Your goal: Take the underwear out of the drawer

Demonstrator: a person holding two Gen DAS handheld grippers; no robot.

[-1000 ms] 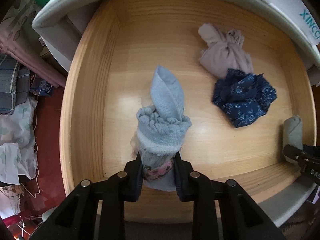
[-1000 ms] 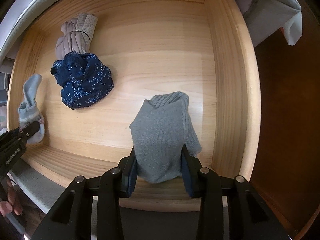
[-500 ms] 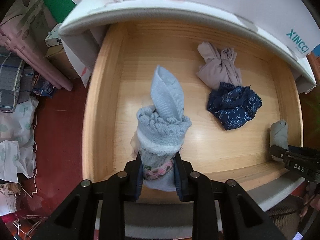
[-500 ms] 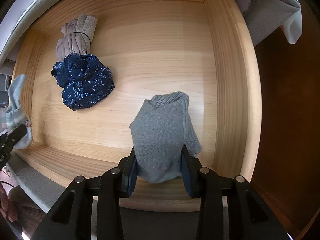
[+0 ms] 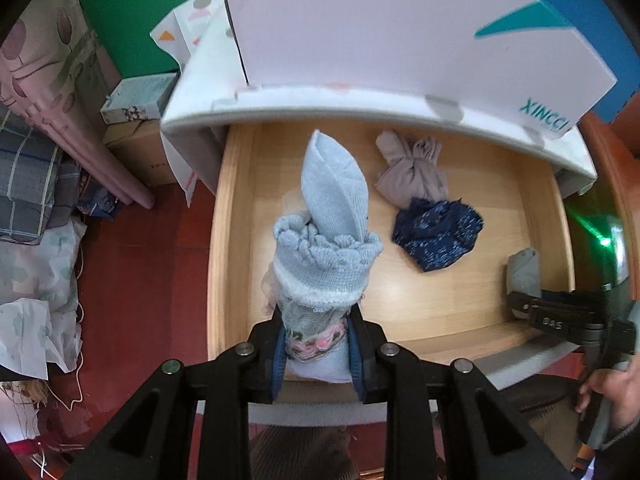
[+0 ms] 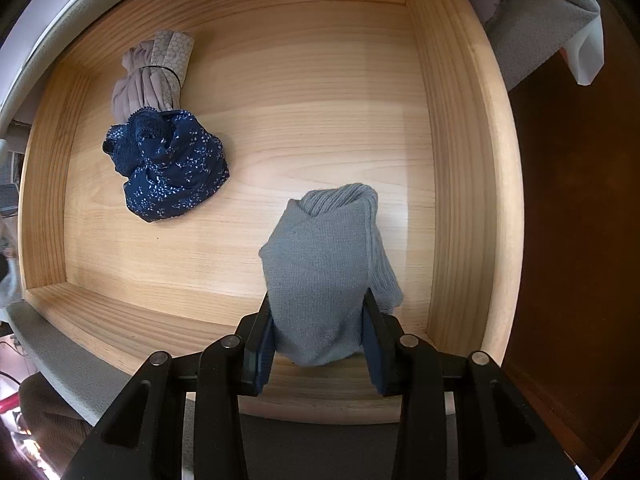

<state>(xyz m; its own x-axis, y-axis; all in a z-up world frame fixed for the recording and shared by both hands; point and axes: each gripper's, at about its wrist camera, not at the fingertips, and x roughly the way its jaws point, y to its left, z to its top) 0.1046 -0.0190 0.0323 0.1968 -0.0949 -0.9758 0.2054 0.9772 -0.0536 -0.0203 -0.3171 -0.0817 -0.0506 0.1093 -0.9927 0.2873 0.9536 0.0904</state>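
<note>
My left gripper (image 5: 318, 346) is shut on a rolled light blue knit bundle (image 5: 330, 240) with a pink patterned band, held well above the open wooden drawer (image 5: 218, 240). My right gripper (image 6: 318, 342) is shut on a folded grey knit bundle (image 6: 324, 276), low over the drawer's (image 6: 460, 200) floor near its right wall. The right gripper (image 5: 520, 300) with the grey bundle (image 5: 522, 270) also shows at the right of the left wrist view. On the drawer floor lie a navy floral garment (image 6: 172, 166) (image 5: 438, 234) and a tied beige garment (image 6: 150, 74) (image 5: 412, 170).
A white cabinet top with a white box (image 5: 400, 32) overhangs the drawer's back. Left of the drawer are a red floor (image 5: 140, 280), stacked boxes (image 5: 136, 100), pink curtain and bedding (image 5: 28, 200). A person's hand (image 5: 612, 396) holds the right gripper's handle.
The left gripper has risen with the light blue bundle, so the drawer looks smaller and farther below. The right gripper with the grey bundle has barely moved.
</note>
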